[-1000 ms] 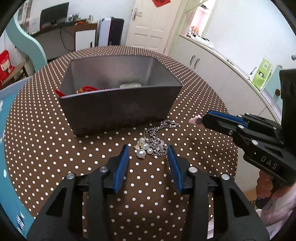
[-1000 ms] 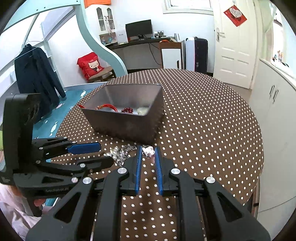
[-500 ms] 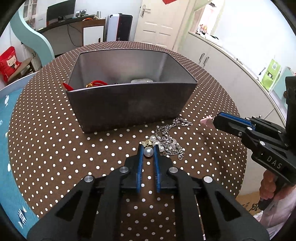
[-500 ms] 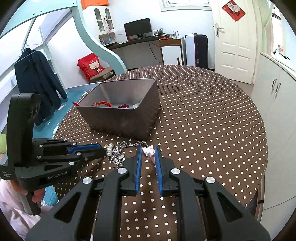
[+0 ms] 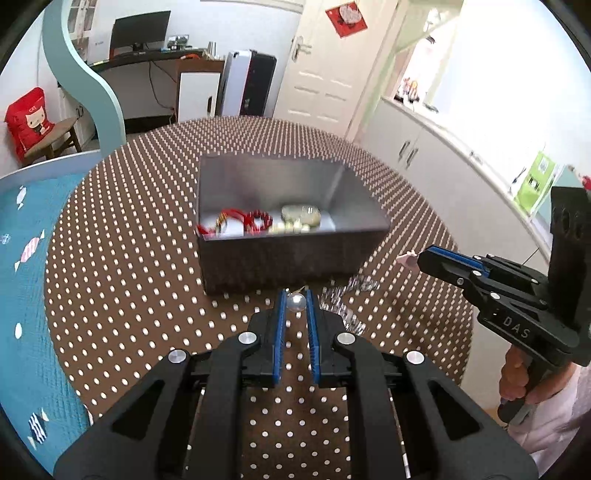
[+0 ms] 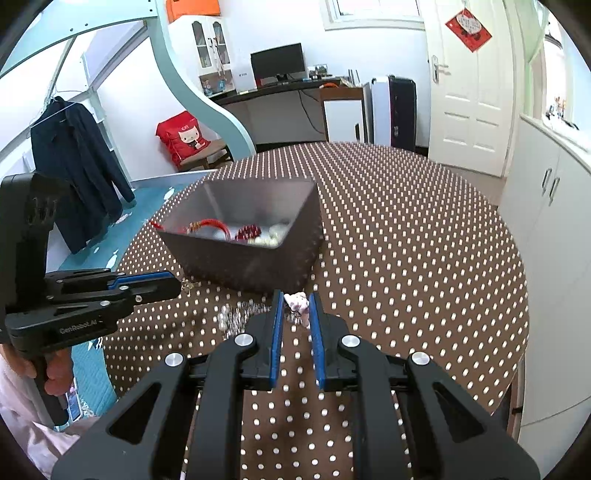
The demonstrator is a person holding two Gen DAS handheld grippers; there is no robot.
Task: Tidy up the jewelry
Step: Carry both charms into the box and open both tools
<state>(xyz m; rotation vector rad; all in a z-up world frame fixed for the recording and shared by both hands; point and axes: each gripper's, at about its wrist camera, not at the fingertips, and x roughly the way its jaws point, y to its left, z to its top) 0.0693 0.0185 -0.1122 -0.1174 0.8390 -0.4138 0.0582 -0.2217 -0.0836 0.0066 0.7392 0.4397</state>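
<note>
The right hand-held gripper (image 5: 408,261) bears the raised letters "DAS" on the side of its black body, seen from the left wrist view. The left hand-held gripper (image 6: 181,287) carries "GenRobot.AI" in raised letters along its black side, seen from the right wrist view. A red bag (image 5: 27,119) on a stool in the background shows the small word "CAT" above a cartoon cat. The red door hanging (image 6: 468,25) has markings too small to read.

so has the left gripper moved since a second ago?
Yes. The left gripper, shut on a pearl, has lifted; in its own view the grey box now sits lower and shows more of its inside.
</note>
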